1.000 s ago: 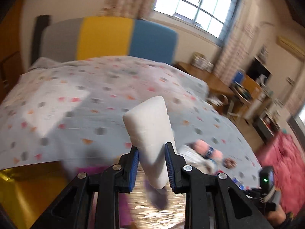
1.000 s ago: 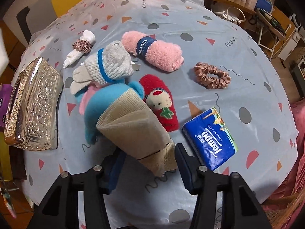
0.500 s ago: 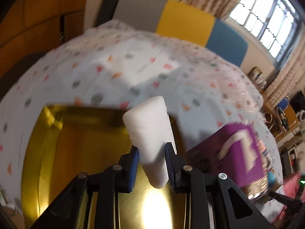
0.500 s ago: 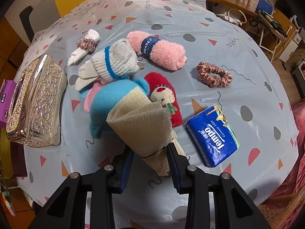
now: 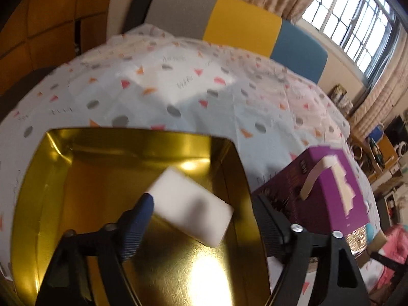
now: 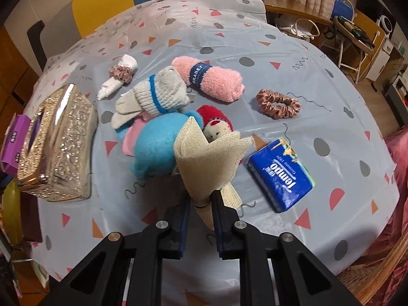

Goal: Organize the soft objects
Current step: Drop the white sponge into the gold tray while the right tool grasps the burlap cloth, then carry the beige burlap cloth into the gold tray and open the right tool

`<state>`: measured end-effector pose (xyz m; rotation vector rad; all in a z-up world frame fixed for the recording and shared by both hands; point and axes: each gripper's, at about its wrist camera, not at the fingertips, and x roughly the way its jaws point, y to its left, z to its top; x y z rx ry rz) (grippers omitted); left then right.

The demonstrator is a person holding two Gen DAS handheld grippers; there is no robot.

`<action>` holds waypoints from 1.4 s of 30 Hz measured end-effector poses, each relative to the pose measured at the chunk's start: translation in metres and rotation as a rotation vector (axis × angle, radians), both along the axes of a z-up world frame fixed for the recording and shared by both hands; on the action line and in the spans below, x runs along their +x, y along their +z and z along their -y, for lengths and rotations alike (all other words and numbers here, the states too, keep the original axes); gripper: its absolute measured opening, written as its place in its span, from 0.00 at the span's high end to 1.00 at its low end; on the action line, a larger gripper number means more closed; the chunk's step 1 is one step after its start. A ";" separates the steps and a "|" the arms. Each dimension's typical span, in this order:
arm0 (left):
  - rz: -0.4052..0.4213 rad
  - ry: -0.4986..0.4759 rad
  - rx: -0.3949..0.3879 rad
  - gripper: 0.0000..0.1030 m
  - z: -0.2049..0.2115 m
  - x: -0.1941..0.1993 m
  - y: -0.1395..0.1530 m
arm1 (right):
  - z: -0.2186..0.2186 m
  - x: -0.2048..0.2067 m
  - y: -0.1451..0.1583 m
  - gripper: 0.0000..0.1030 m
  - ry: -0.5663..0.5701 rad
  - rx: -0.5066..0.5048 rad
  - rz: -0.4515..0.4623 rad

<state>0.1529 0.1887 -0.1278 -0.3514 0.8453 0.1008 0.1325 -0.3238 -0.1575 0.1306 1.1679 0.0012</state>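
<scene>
In the left wrist view a white sponge block (image 5: 191, 204) hangs tilted and blurred over the open gold tin (image 5: 102, 168). My left gripper (image 5: 201, 201) has its jaws opening wide; the sponge is between them, but the pads do not press on it. In the right wrist view my right gripper (image 6: 202, 199) is shut on the narrow end of a rolled beige mesh cloth (image 6: 206, 160), lifted a little over the pile. Under it lie a blue fluffy item (image 6: 155, 148), a red plush sock (image 6: 216, 119), grey knitted gloves (image 6: 158, 94) and a pink towel roll (image 6: 211, 81).
A glittery tissue box (image 6: 56, 142) and a purple box (image 6: 17, 137) stand at the table's left. A white cloth in a scrunchie (image 6: 118, 75), a loose pink scrunchie (image 6: 278, 103) and a blue tissue pack (image 6: 280, 173) lie on the patterned tablecloth. The purple box (image 5: 329, 191) stands right of the tin.
My left gripper swung down over the gold tin and let go of the white sponge, which now tips free. My right gripper closed on the beige cloth and raised it slightly.
</scene>
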 end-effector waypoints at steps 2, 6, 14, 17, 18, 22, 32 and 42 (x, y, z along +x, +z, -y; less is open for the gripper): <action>0.009 0.011 0.017 0.19 -0.002 -0.005 0.004 | -0.001 -0.004 0.002 0.85 0.000 0.040 0.009; 0.035 0.013 0.014 0.19 -0.001 -0.025 0.014 | -0.004 -0.013 0.011 0.85 0.002 0.093 0.045; 0.048 -0.017 0.018 0.18 0.011 -0.071 0.013 | -0.029 -0.013 0.052 0.85 0.053 0.151 0.161; 0.041 -0.023 0.019 0.18 0.013 -0.083 0.011 | -0.048 0.002 0.068 0.85 0.091 0.136 0.199; 0.038 -0.023 0.019 0.18 0.013 -0.086 0.010 | -0.054 0.008 0.073 0.85 0.104 0.134 0.207; 0.030 -0.008 0.030 0.18 0.008 -0.100 0.007 | -0.086 0.037 0.091 0.85 0.164 0.126 0.247; 0.027 0.058 0.021 0.18 -0.019 -0.126 0.004 | -0.216 0.082 0.133 0.85 0.400 0.203 0.313; 0.039 0.137 0.030 0.18 -0.045 -0.144 0.007 | -0.364 0.030 0.099 0.85 0.755 0.271 0.120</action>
